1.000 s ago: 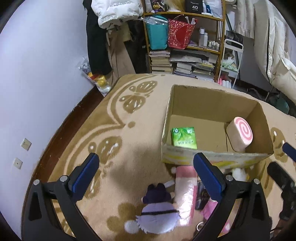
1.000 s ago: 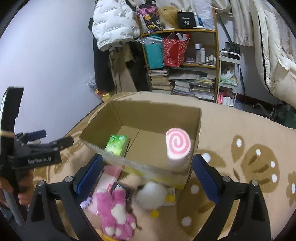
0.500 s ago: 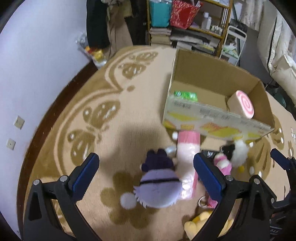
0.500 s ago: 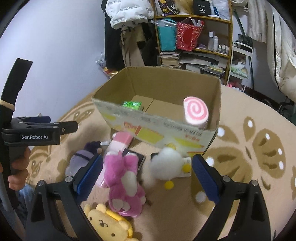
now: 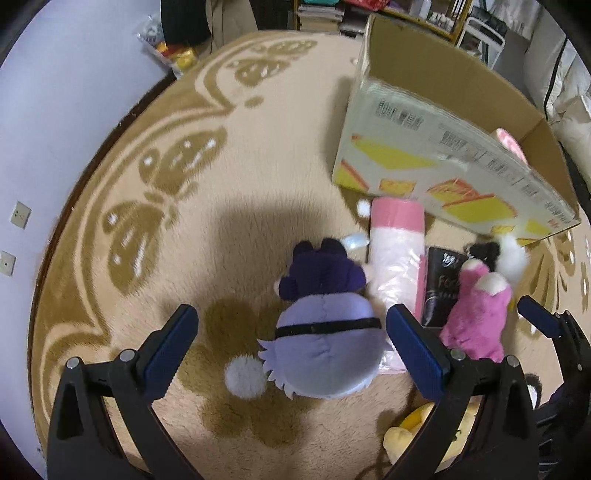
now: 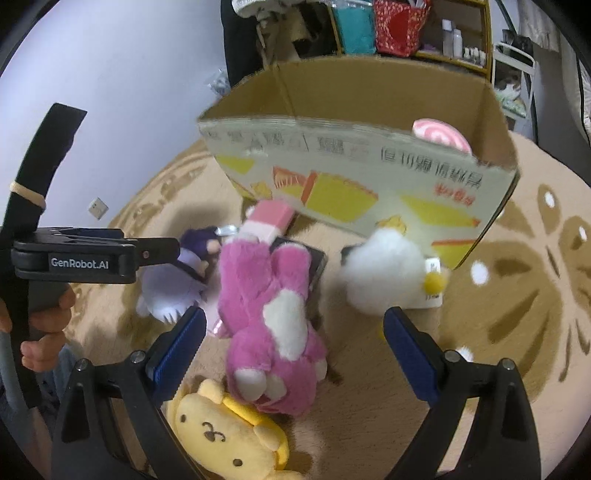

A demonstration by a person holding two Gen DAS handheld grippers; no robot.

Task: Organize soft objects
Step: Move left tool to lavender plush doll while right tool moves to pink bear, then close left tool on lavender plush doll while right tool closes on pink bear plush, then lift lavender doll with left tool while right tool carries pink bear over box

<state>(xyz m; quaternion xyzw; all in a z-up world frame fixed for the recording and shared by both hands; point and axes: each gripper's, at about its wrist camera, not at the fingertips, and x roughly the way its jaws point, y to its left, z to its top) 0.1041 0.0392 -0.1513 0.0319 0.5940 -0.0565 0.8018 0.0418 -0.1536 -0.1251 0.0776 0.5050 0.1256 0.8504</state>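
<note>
Soft toys lie on the rug in front of a cardboard box (image 5: 436, 162) (image 6: 354, 177). A purple plush (image 5: 325, 325) (image 6: 173, 280) rests right between the fingers of my open left gripper (image 5: 291, 347), untouched. A pink plush (image 6: 269, 317) (image 5: 476, 317) lies between the fingers of my open right gripper (image 6: 291, 343). Beside it are a white fluffy toy (image 6: 384, 273) (image 5: 511, 254), a yellow dog plush (image 6: 229, 432) (image 5: 417, 432), a pink-and-white pack (image 5: 397, 258) and a dark packet (image 5: 439, 288). A pink swirl cushion (image 6: 441, 133) (image 5: 511, 142) peeks over the box wall.
The beige rug (image 5: 184, 177) with brown butterfly patterns spreads to the left, bounded by a lilac wall (image 5: 55, 92). A cluttered shelf (image 6: 413, 29) and hanging clothes stand behind the box. A person's hand (image 6: 40, 332) holds the left gripper handle.
Both grippers have dropped lower and closer to the toys. The purple plush now sits between the left fingers and the pink plush between the right ones. The box interior is mostly hidden now.
</note>
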